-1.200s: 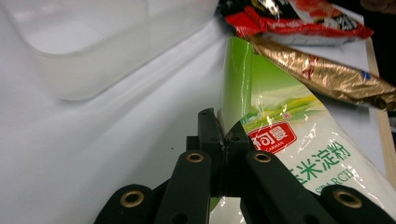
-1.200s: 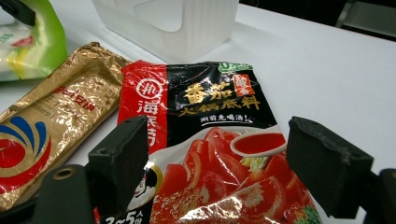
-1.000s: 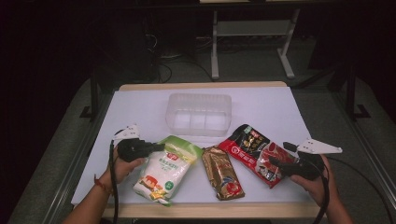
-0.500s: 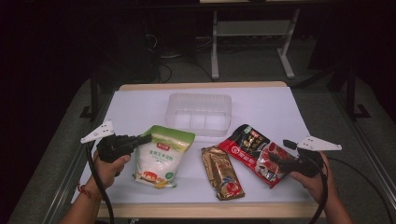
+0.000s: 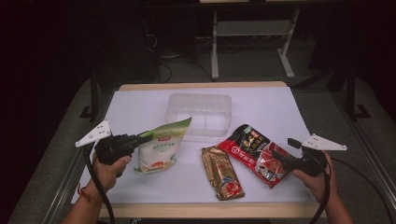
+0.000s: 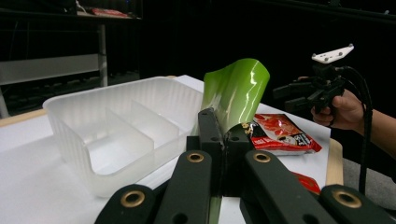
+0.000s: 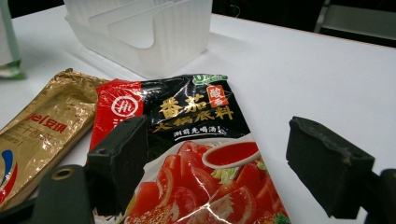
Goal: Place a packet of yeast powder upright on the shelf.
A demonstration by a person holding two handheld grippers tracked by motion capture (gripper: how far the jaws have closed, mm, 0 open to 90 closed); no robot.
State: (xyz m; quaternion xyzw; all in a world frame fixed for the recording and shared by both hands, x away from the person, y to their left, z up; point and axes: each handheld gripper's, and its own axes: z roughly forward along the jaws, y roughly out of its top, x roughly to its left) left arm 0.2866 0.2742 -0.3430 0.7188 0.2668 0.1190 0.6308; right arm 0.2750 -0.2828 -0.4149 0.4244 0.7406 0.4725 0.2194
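My left gripper [image 5: 145,137] is shut on one edge of a green and white pouch [image 5: 161,148], which hangs tilted above the white table sheet just left of the clear tray [image 5: 198,96]. In the left gripper view the jaws [image 6: 219,134] pinch the glossy green pouch [image 6: 236,89], which curls upward beside the tray [image 6: 70,140]. My right gripper [image 5: 279,158] stands open at the right, its jaws [image 7: 224,154] on either side of the near end of a red and black tomato pouch [image 7: 196,119] that lies flat.
A gold pouch [image 5: 222,171] lies between the two grippers, left of the red pouch [image 5: 252,149]. The divided clear tray stands empty at mid-table. The wooden table edge [image 5: 210,211] runs along the front, and a metal frame [image 5: 252,32] stands beyond the table.
The left gripper has risen and drawn left with the green pouch, which has come up from lying flat to hanging tilted. The right gripper has stayed put.
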